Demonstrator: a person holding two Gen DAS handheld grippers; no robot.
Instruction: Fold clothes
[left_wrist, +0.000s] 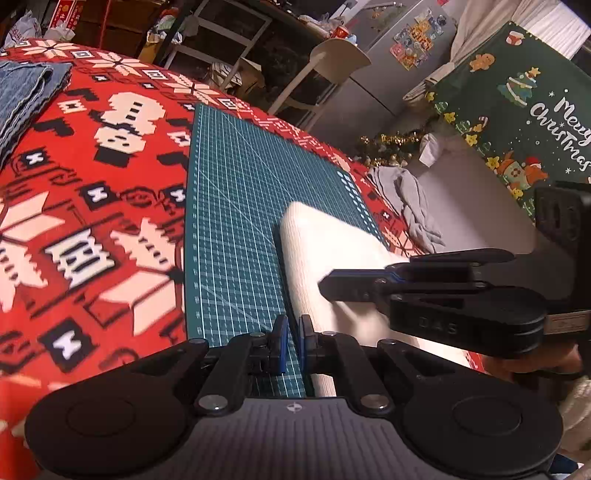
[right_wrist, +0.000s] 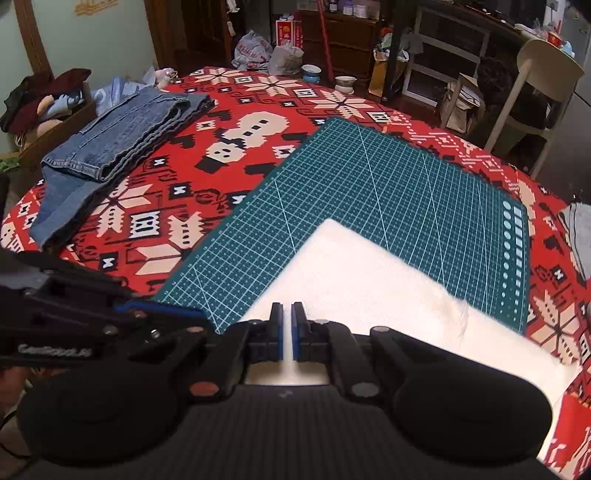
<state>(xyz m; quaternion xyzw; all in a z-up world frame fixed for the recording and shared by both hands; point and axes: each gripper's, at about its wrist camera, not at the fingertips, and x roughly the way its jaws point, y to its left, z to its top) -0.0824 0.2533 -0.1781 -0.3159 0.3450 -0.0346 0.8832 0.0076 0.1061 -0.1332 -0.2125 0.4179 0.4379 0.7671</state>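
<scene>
"Merry Christmas" on green banner, "DAS", perhaps, on gripper

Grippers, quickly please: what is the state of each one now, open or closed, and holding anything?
Left gripper: closed to a narrow gap at the edge of the folded white ribbed garment; a grip cannot be told.
Right gripper: nearly closed over the same garment; a grip cannot be told.

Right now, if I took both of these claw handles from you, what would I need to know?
Left claw: nearly shut, empty, at the left edge of the white garment.
Right claw: nearly shut, low over the same garment; a grip can't be confirmed.
The garment lies folded on the green cutting mat.
Folded jeans rest aside on the red tablecloth.
A grey garment remains off the table edge, probably next.
</scene>
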